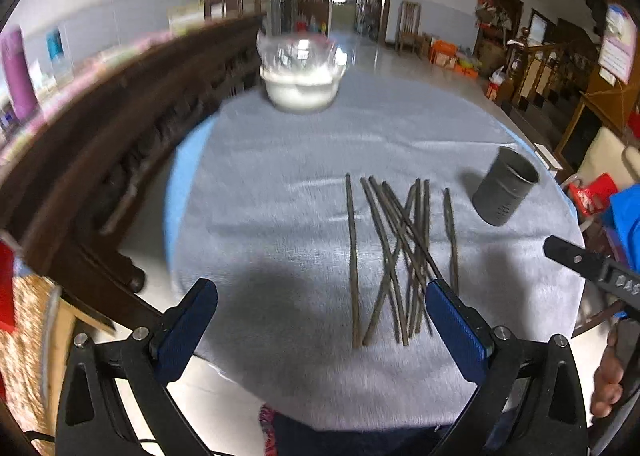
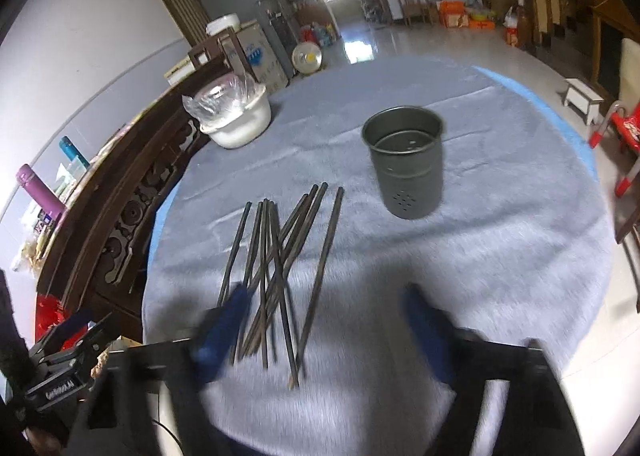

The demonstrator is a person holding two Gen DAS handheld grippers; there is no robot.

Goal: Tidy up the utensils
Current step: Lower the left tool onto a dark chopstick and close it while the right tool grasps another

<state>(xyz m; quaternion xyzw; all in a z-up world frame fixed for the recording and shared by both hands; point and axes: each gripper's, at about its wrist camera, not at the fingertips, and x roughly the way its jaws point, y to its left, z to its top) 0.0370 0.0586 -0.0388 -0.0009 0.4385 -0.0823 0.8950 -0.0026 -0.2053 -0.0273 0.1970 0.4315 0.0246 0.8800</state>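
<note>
chopsticks (image 2: 280,268) beyond open fingers (image 2: 224,320)

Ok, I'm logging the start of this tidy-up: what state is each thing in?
Chopsticks: loose, crisscrossed flat on the cloth.
Holder cup: upright, empty.
White bowl: covered with clear plastic.
Left gripper: open, empty.
Right gripper: open, empty.

Bystander items on and around the table

I note a grey cloth (image 2: 500,256) covering the table, a white bowl (image 2: 240,127) wrapped in plastic near its far edge, and a dark carved sideboard (image 2: 120,215) alongside.
</note>
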